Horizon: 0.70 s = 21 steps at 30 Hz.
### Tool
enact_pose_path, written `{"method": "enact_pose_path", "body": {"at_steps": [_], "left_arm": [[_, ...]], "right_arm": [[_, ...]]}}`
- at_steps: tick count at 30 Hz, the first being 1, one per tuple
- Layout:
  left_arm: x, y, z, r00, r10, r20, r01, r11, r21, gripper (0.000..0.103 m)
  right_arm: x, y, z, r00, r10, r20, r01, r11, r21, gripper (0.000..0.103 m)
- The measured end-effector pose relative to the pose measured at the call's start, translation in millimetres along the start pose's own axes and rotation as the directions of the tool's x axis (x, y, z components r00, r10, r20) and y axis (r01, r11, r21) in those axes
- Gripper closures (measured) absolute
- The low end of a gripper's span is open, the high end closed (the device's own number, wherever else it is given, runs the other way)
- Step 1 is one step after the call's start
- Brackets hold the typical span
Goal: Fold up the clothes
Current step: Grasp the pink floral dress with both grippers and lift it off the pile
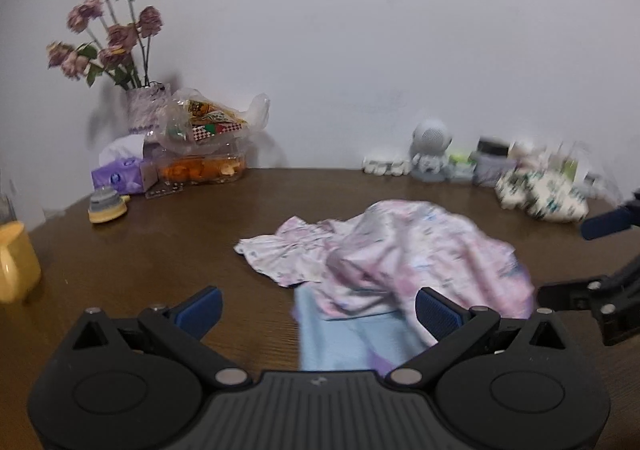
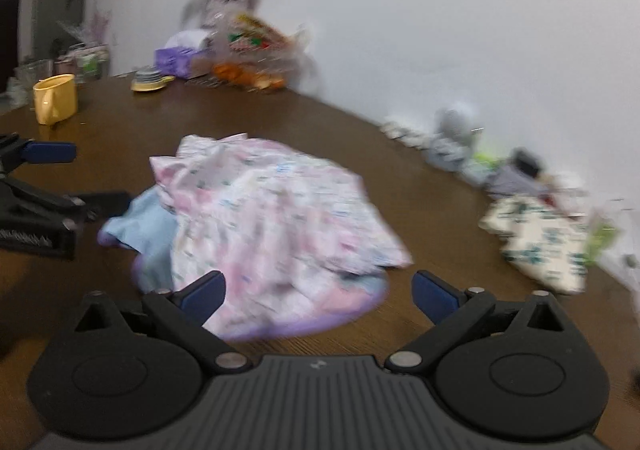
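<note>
Clothes (image 1: 384, 254) are heaped in the middle of the brown table (image 1: 160, 250), pink printed cloth over a blue piece (image 2: 144, 226). Both the left gripper (image 1: 318, 308) and the right gripper (image 2: 318, 290) are held spread wide beside the heap, grasping nothing. A yellow mug (image 2: 55, 98) is seen well apart.

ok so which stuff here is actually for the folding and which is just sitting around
For the job:
pink patterned garment
light blue cloth under it
left gripper, open
right gripper, open

Lying about:
yellow mug
flowers
tissue box
snack bag
cream floral cloth
</note>
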State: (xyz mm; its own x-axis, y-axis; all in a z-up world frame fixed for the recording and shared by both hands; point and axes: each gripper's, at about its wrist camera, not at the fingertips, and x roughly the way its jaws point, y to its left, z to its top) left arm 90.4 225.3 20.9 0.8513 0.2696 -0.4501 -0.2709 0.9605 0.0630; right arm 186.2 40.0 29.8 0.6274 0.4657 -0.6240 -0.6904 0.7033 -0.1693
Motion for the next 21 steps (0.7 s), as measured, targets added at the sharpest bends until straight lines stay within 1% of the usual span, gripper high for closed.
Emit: {"method": "enact_pose_path", "body": {"at_steps": [1, 3, 4, 5, 6, 7, 8, 10, 11, 12, 13, 16, 18, 19, 20, 21], "left_arm": [[4.6, 0.5, -1.0, 1.0, -0.003, -0.008, 0.003, 1.0, 0.017, 0.001], [13.9, 1.5, -2.8, 1.0, -0.01, -0.024, 0.011, 0.999, 0.05, 0.004], [17.9, 1.8, -3.5, 0.999, -0.021, -0.034, 0.023, 0.998, 0.062, 0.007], [21.5, 2.0, -3.9, 0.998, -0.036, -0.046, 0.039, 0.997, 0.072, 0.008], [24.7, 2.0, -3.5, 0.997, -0.052, -0.058, 0.057, 0.995, 0.082, 0.009], [27.4, 0.3, -2.2, 0.996, -0.063, -0.063, 0.069, 0.993, 0.101, 0.01], [30.2, -1.4, -0.7, 0.995, -0.072, -0.067, 0.08, 0.989, 0.122, 0.012], [38.9, -6.7, 4.4, 0.995, -0.071, -0.074, 0.085, 0.977, 0.193, 0.026], [43.8, -10.7, 7.5, 0.995, -0.06, -0.08, 0.077, 0.972, 0.222, 0.028], [48.8, -14.7, 10.7, 0.995, -0.06, -0.081, 0.078, 0.967, 0.243, 0.028], [53.8, -18.7, 14.0, 0.993, -0.071, -0.091, 0.092, 0.961, 0.259, 0.028], [68.7, -34.8, 18.4, 0.984, -0.118, -0.132, 0.154, 0.939, 0.306, 0.025], [78.2, -47.1, 17.0, 0.977, -0.141, -0.163, 0.189, 0.925, 0.331, 0.026], [80.7, -51.6, 16.0, 0.974, -0.15, -0.167, 0.2, 0.92, 0.337, 0.033], [83.1, -55.9, 15.1, 0.972, -0.16, -0.171, 0.21, 0.916, 0.343, 0.042], [82.7, -58.3, 15.7, 0.972, -0.165, -0.168, 0.215, 0.914, 0.344, 0.067]], "right_arm": [[9.8, 3.1, 3.1, 0.999, 0.03, -0.012, -0.03, 1.0, 0.0, 0.012], [27.3, 11.0, 6.9, 0.997, 0.068, -0.028, -0.068, 0.998, -0.01, 0.028], [35.0, 13.0, 6.5, 0.997, 0.072, -0.033, -0.073, 0.997, -0.013, 0.031], [42.5, 14.4, 6.0, 0.996, 0.078, -0.039, -0.078, 0.997, -0.014, 0.04], [49.1, 13.7, 5.4, 0.995, 0.088, -0.051, -0.088, 0.996, -0.006, 0.062], [54.7, 12.1, 4.9, 0.993, 0.098, -0.06, -0.098, 0.995, 0.008, 0.077], [56.5, 6.1, 5.1, 0.992, 0.113, -0.057, -0.111, 0.993, 0.044, 0.097], [59.1, -5.9, 5.4, 0.989, 0.137, -0.046, -0.131, 0.985, 0.112, 0.098], [55.7, -12.0, 5.3, 0.992, 0.122, -0.027, -0.118, 0.984, 0.131, 0.098], [51.9, -18.1, 5.2, 0.995, 0.102, -0.007, -0.099, 0.983, 0.153, 0.098], [46.8, -23.8, 5.1, 0.998, 0.064, 0.016, -0.066, 0.981, 0.184, 0.098], [33.2, -40.3, 9.2, 0.996, 0.054, 0.065, -0.068, 0.971, 0.228, 0.099], [23.8, -47.6, 13.6, 0.995, 0.03, 0.092, -0.051, 0.972, 0.231, 0.1], [17.8, -51.1, 15.4, 0.994, 0.015, 0.106, -0.04, 0.972, 0.231, 0.1], [12.5, -54.9, 16.5, 0.993, 0.0, 0.118, -0.028, 0.972, 0.233, 0.1], [7.5, -58.2, 16.9, 0.992, -0.013, 0.124, -0.017, 0.971, 0.237, 0.1]]}}
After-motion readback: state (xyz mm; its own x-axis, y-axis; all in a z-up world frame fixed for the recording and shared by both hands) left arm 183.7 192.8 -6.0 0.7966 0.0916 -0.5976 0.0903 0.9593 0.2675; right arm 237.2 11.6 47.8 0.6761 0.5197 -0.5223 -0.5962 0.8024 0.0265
